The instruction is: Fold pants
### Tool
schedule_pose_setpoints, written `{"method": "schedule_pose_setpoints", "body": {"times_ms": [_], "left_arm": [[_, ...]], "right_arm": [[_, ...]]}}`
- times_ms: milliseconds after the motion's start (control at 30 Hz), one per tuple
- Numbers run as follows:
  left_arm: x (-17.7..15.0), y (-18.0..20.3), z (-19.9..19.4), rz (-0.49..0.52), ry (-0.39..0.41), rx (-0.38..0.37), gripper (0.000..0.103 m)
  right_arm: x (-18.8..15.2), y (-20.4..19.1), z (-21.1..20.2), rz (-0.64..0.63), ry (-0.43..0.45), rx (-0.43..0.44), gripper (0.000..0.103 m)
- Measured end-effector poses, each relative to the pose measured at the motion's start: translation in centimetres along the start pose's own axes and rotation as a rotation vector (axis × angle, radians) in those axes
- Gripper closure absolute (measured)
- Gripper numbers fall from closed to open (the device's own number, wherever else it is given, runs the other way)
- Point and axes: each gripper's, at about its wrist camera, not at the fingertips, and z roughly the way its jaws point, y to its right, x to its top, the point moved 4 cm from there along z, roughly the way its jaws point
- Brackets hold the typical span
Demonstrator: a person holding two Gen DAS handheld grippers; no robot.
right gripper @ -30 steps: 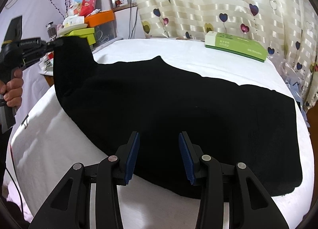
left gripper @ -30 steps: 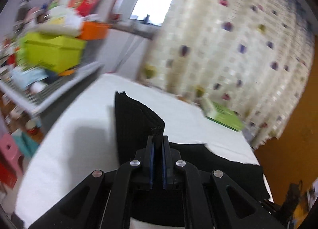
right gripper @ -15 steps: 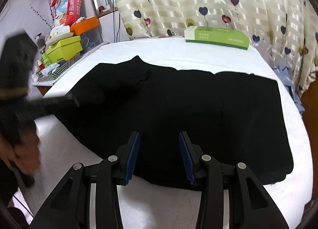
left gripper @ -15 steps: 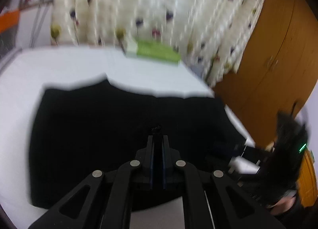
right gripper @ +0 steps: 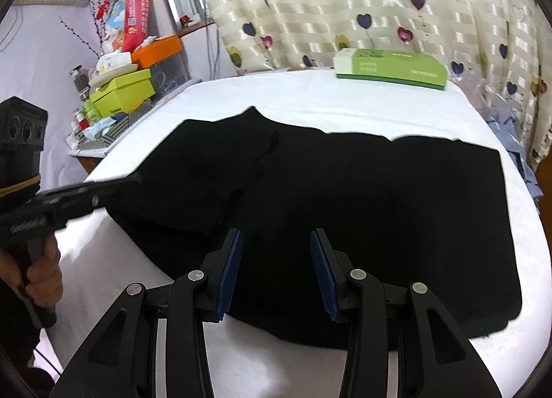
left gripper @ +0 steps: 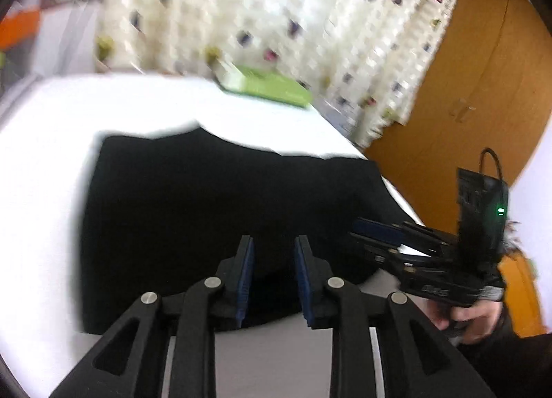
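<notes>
- Since a second ago the left claw [left gripper: 272,280] has let go of the pants [right gripper: 345,197] end it carried over; its jaws now stand apart, holding nothing.
- Right claw [right gripper: 274,273] is likewise released, hovering at the near edge of the pants.
- Pants lie flat on the white tabletop [right gripper: 345,111], long axis running left to right, the left end doubled over onto the middle.
- Folded flap lies nearer the left claw; the single-layer right end lies nearer the right claw, probably the next end to lift.
- Green box [right gripper: 390,68] sits at the far edge, well apart; nothing blocks the fold.
</notes>
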Motion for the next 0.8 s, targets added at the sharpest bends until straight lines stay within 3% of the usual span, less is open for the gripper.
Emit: {"method": "schedule_pose_setpoints", "body": {"times_ms": [100, 167, 200, 300, 333, 567, 800], "left_arm": [[0.5, -3.2, -1.2, -0.016, 0.056, 0.210, 0.076], [0.3, -5.0, -1.3, -0.059, 0.046, 0.267, 0.076], [0.1, -5.9, -1.1, -0.087, 0.033, 0.274, 0.076], [-1.5, -7.4, 0.1, -0.130, -0.061, 0.312, 0.076], [-1.7, -7.4, 0.2, -0.122, -0.060, 0.309, 0.076], [-1.6, -7.3, -1.0, -0.099, -0.081, 0.262, 0.076], [3.9, -8.3, 2.2, -0.041, -0.035, 0.329, 0.076]], "right_arm": [[1.1, -1.8, 0.5, -0.035, 0.011, 0.048, 0.061], [1.6, -3.3, 1.1, -0.075, 0.019, 0.079, 0.061], [1.7, -3.9, 1.4, -0.094, 0.018, 0.093, 0.061], [0.9, -5.4, 4.2, -0.168, -0.077, 0.076, 0.082], [0.5, -5.5, 5.0, -0.170, -0.113, 0.073, 0.083], [0.7, -4.7, 4.7, -0.162, -0.120, 0.091, 0.083], [5.3, -3.2, 6.2, -0.122, -0.049, 0.051, 0.083]]}}
